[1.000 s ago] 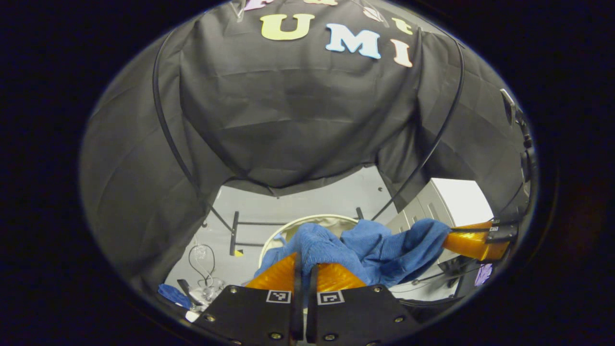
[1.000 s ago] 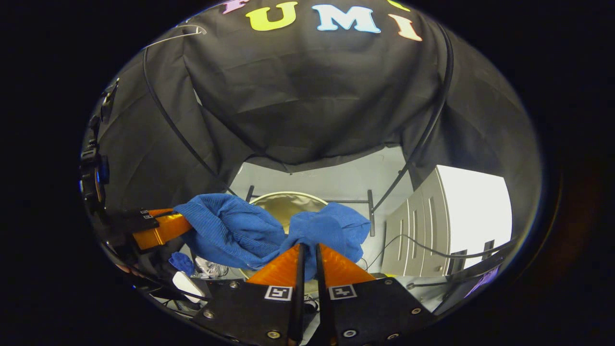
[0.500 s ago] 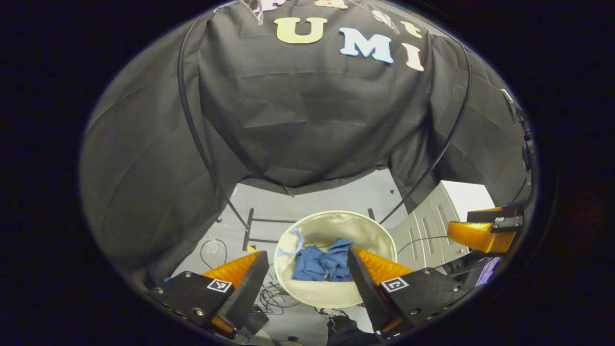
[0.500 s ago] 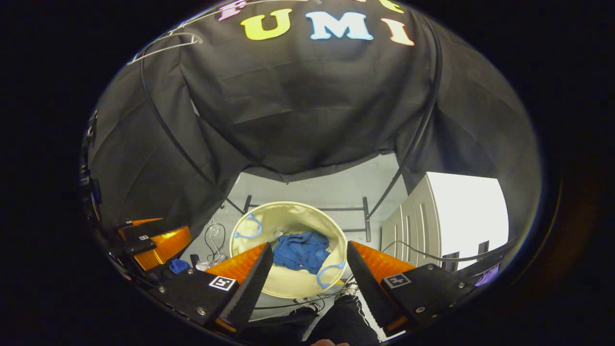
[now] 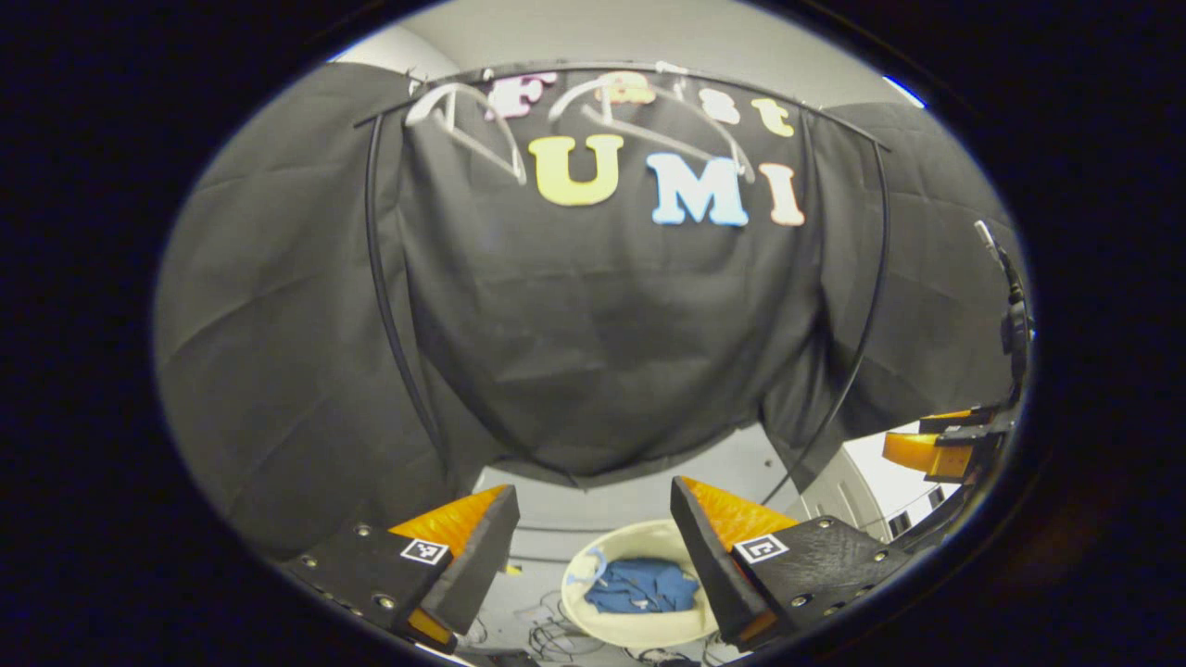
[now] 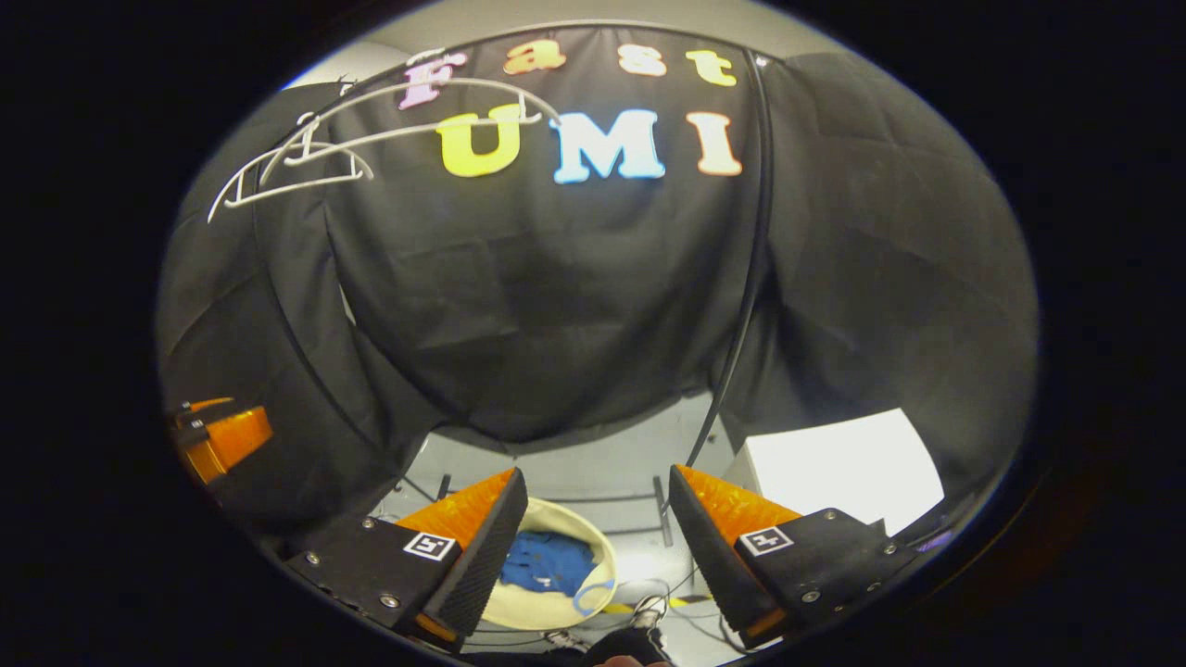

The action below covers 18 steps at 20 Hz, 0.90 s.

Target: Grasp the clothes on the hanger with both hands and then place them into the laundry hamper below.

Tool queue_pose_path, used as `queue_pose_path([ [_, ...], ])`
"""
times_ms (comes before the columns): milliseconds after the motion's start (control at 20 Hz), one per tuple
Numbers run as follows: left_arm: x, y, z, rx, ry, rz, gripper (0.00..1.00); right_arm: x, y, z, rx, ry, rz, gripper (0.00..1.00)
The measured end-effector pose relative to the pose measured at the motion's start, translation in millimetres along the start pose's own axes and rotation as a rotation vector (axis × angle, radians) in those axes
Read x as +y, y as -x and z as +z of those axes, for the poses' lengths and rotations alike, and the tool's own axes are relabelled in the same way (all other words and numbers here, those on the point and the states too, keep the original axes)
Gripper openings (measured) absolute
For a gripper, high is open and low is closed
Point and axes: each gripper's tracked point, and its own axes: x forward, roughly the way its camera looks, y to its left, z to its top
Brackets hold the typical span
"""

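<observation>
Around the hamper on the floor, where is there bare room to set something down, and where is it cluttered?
Bare grey floor lies behind the laundry hamper, toward the black cloth wall. Inside, the blue clothes leave pale lining free around them. It is crowded in front of the hamper, where cables lie. Hangers occupy the rail above.

Nothing readable from where I'm sitting, honestly. The only printed marks I can see are the small black-and-white square tags [image 5: 424, 551] on the left gripper [image 5: 593, 547] and the matching tags [image 6: 428, 546] on the right gripper [image 6: 598, 542], and those are coded patterns, not words or numbers.
</observation>
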Motion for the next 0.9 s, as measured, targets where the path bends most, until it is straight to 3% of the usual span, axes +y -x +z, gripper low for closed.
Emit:
queue_pose_path([
  [250, -16.0, 35.3, 138.2, -0.267, -0.013, 0.011, 0.94, -21.4, 42.0, 102.9, -0.299, 0.036, -0.033, 0.95],
  [550, -33.3, 91.1, 247.8, -0.52, 0.05, 0.037, 0.94, -71.5, 97.4, 198.9, -0.581, 0.003, -0.044, 0.92],
  [650, -42.8, 109.0, 269.4, -0.561, 0.082, 0.038, 0.94, -89.4, 110.4, 215.5, -0.62, 0.001, -0.044, 0.95],
  [700, -48.1, 116.9, 272.0, -0.571, 0.104, 0.036, 0.94, -98.7, 116.7, 222.7, -0.643, -0.001, -0.048, 0.92],
  [900, -49.0, 117.4, 260.4, -0.554, 0.18, 0.083, 0.94, -128.5, 123.8, 228.9, -0.675, -0.011, -0.067, 0.92],
])
